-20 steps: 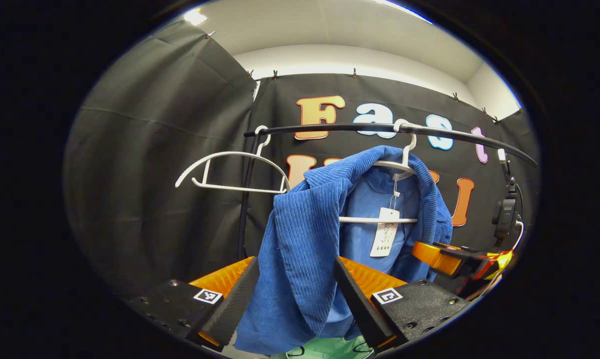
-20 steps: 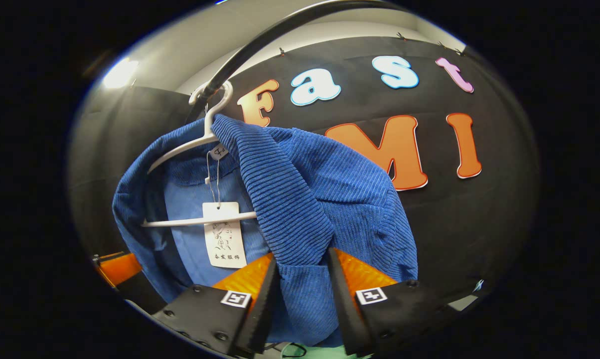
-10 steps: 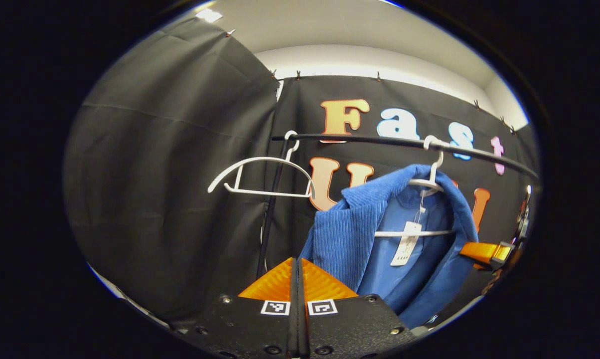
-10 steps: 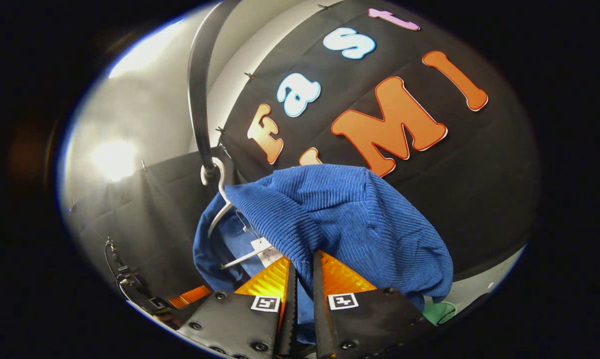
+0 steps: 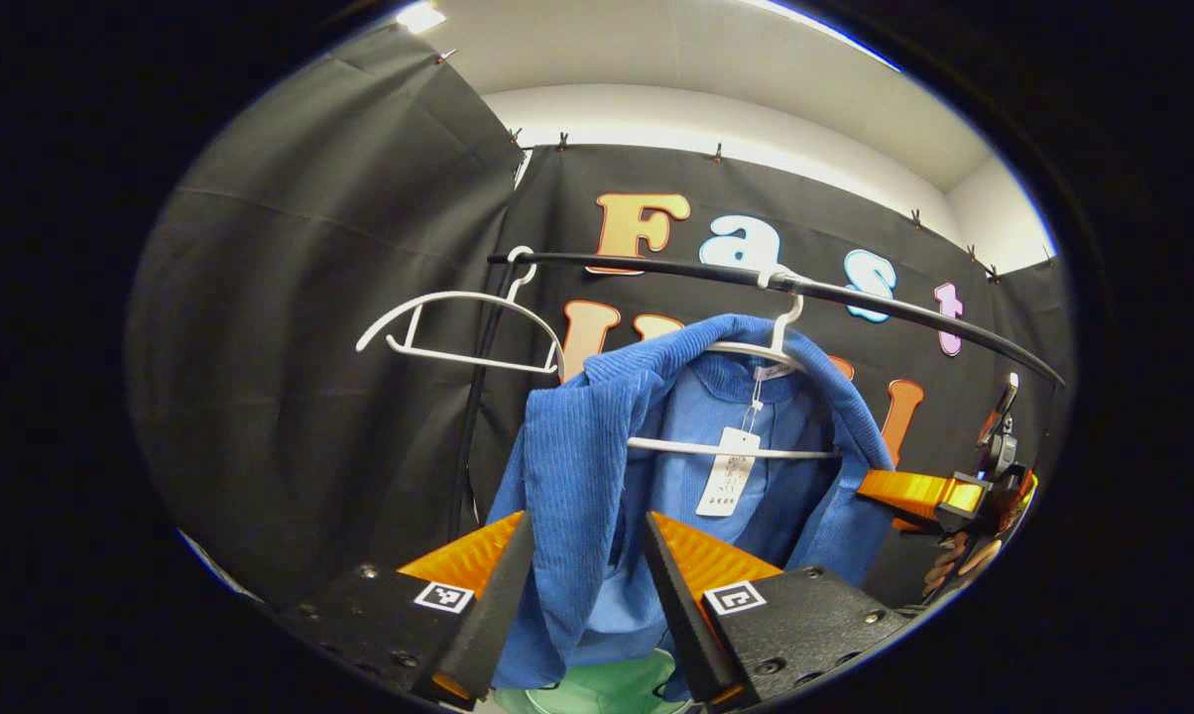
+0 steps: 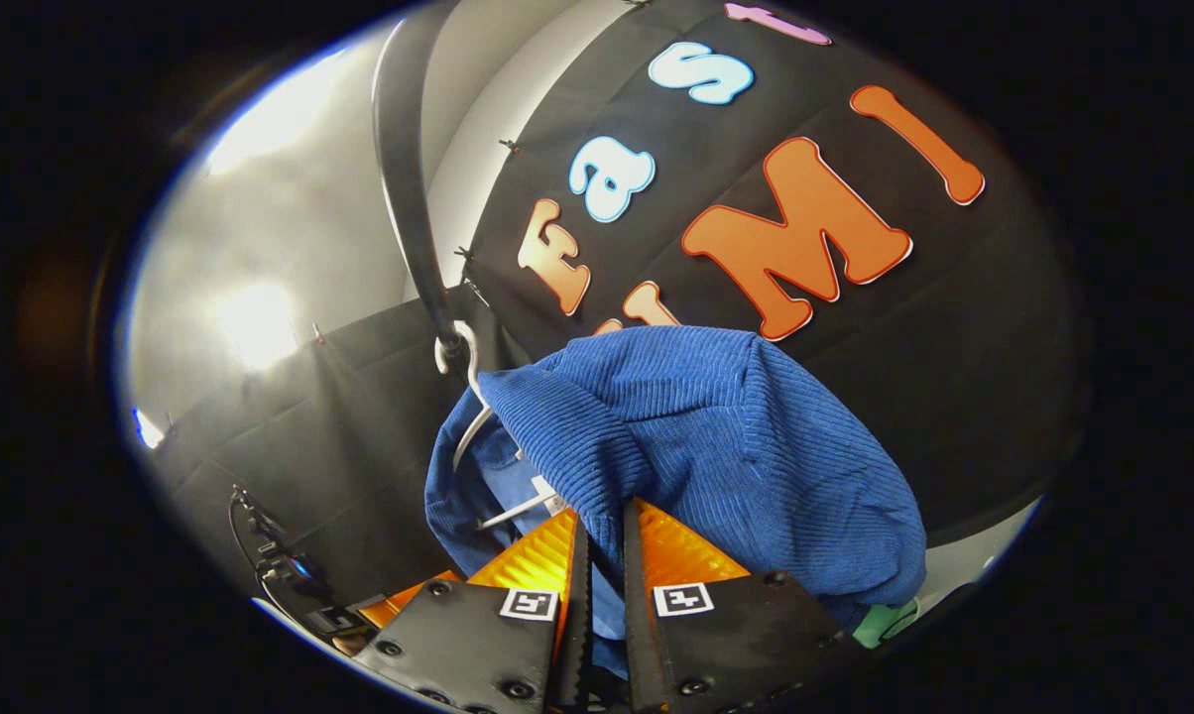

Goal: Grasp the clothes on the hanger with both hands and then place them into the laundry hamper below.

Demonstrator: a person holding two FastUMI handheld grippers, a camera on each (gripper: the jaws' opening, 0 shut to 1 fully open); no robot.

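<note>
Left tool (image 5: pixel 585 585) reopened around jacket (image 5: pixel 597 466)

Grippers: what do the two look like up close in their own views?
The left gripper and right gripper match: black blocky bodies studded with screws, a small square black-and-white marker on each half, and ribbed, wedge-shaped fingers tapering forward.

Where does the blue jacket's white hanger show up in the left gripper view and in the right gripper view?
Left gripper view: the white hanger sits right of centre, its hook over the black rail.
Right gripper view: the hanger is left of centre, mostly covered by the blue jacket.
Shared landmark: the rail.
</note>
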